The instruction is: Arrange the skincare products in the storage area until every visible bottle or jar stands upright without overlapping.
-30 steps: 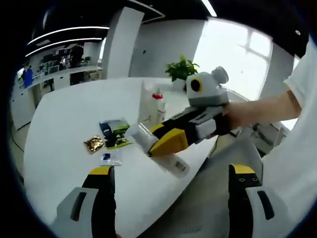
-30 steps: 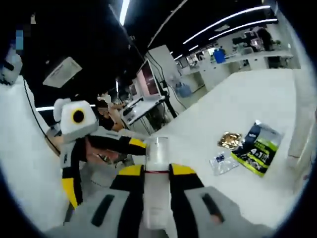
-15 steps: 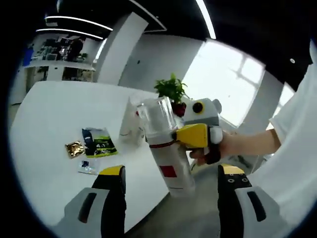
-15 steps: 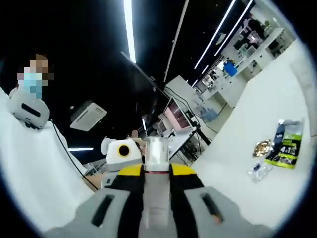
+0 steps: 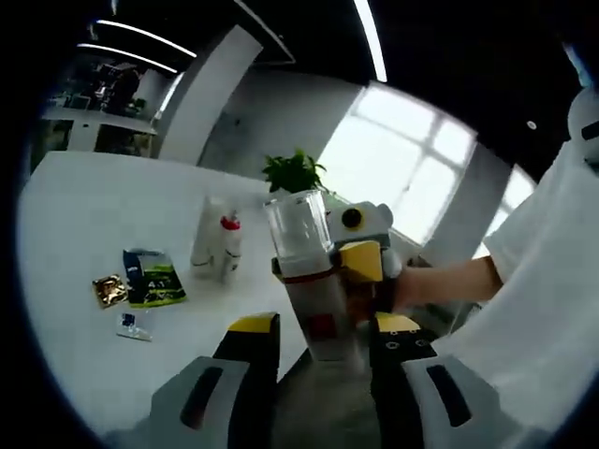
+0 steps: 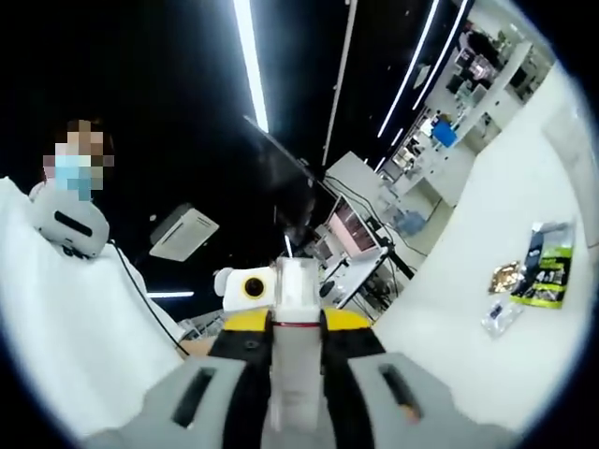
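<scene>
Skincare bottle point(image 5: 309, 285), white with a clear cap, is held upright in the air off the white table's point(image 5: 75, 234) edge, clamped in the right tool point(image 6: 298, 346). The left tool point(image 5: 318, 341), jaws apart, brackets its base; close squarely below the cap.

White table point(image 5: 84, 220), bright window point(image 5: 402, 168), ceiling lights point(image 6: 249, 56)

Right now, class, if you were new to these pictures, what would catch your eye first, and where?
A tall white bottle with a clear cap and red band, gripped by the right gripper, stands upright mid-air before the left gripper. Beyond it, a white table carries a green and black sachet and a small gold packet.
</scene>
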The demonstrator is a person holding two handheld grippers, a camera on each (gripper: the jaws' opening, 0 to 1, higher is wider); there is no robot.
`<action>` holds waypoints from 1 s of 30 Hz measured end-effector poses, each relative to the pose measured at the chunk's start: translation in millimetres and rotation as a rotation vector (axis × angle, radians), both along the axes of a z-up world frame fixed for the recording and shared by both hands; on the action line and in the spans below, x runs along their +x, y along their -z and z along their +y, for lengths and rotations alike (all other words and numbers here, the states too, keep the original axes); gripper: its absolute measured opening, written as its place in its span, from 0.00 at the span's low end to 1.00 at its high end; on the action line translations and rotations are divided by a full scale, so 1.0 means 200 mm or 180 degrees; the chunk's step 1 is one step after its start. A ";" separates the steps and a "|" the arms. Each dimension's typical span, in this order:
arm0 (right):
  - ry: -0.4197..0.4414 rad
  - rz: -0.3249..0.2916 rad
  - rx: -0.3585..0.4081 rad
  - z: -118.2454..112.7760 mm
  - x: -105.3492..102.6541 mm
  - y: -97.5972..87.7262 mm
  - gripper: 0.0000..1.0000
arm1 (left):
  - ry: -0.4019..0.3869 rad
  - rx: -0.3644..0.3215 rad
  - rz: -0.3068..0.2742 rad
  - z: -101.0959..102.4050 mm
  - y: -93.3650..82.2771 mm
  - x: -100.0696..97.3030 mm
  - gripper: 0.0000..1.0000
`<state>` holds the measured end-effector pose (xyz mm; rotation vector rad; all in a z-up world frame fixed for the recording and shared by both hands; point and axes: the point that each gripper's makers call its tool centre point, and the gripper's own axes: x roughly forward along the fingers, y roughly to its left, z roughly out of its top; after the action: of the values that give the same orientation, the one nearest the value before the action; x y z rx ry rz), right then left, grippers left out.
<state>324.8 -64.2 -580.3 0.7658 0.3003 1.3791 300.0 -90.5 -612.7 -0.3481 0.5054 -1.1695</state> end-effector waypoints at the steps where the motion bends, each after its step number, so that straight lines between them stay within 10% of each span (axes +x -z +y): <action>1: 0.0000 0.0003 0.0023 -0.01 0.00 0.00 0.19 | 0.0010 -0.0015 0.0009 -0.02 0.00 -0.01 0.32; 16: 0.0294 0.0011 0.0136 -0.10 0.02 -0.04 0.20 | -0.0103 0.0032 -0.0044 -0.09 -0.03 0.01 0.20; 30: 0.1236 -0.0338 -0.0892 -0.11 0.15 -0.09 0.24 | -0.0651 0.1009 -0.0810 -0.04 -0.05 0.18 0.19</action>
<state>355.4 -85.4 -562.2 0.4845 0.2398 0.9810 336.8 -99.3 -603.0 0.0235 0.4129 -0.9019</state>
